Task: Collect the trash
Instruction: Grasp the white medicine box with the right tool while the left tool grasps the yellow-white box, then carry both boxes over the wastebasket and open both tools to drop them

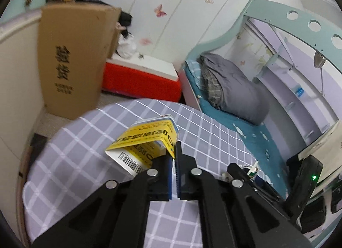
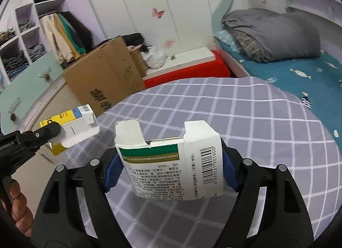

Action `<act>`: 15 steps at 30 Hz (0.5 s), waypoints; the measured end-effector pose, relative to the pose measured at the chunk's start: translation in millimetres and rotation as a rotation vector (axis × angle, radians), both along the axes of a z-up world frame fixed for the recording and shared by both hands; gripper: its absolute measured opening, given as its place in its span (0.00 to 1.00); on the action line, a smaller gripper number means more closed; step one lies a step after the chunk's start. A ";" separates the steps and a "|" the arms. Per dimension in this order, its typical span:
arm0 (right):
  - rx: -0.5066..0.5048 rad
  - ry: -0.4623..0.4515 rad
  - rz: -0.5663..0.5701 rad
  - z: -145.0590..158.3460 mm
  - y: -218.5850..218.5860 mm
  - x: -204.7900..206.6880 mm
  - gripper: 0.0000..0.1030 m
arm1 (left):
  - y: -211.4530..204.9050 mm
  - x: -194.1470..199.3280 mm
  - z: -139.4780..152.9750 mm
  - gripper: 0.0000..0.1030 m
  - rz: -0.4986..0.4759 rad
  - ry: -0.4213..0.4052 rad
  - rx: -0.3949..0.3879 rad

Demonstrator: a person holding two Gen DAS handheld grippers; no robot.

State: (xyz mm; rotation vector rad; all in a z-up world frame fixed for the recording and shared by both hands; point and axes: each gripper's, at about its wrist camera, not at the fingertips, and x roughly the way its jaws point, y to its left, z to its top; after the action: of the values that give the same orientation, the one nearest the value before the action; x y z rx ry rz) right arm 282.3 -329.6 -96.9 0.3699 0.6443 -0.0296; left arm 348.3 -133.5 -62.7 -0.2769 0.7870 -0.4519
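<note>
Yellow carton (image 1: 147, 138), crumpled; green-striped white carton (image 2: 177, 162), torn open.

You've got a checked tablecloth (image 2: 213, 102) below, a cardboard box (image 2: 102, 76) and red bench (image 2: 192, 72) behind it, bed (image 2: 299, 76) with a grey quilt (image 2: 273, 34) alongside.

Table (image 2: 235, 106) in front, cardboard box (image 2: 102, 81) behind it at left, bed (image 2: 299, 72) behind at right.
</note>
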 end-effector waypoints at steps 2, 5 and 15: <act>-0.001 -0.012 0.028 10.3 17.7 -4.1 0.73 | 13.4 -6.5 8.1 0.02 0.027 -0.015 0.026; 0.001 -0.025 0.069 23.5 42.7 -8.2 0.73 | 38.4 -19.2 17.5 0.02 0.066 -0.029 0.040; 0.016 -0.043 0.252 50.1 161.6 -9.4 0.73 | 125.1 -61.9 35.2 0.03 0.192 -0.091 0.153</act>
State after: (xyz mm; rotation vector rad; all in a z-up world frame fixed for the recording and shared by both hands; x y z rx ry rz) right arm 272.8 -168.0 -46.8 0.3017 0.6446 0.2238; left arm 286.4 -8.4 -27.5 -0.1862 0.6941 -0.2205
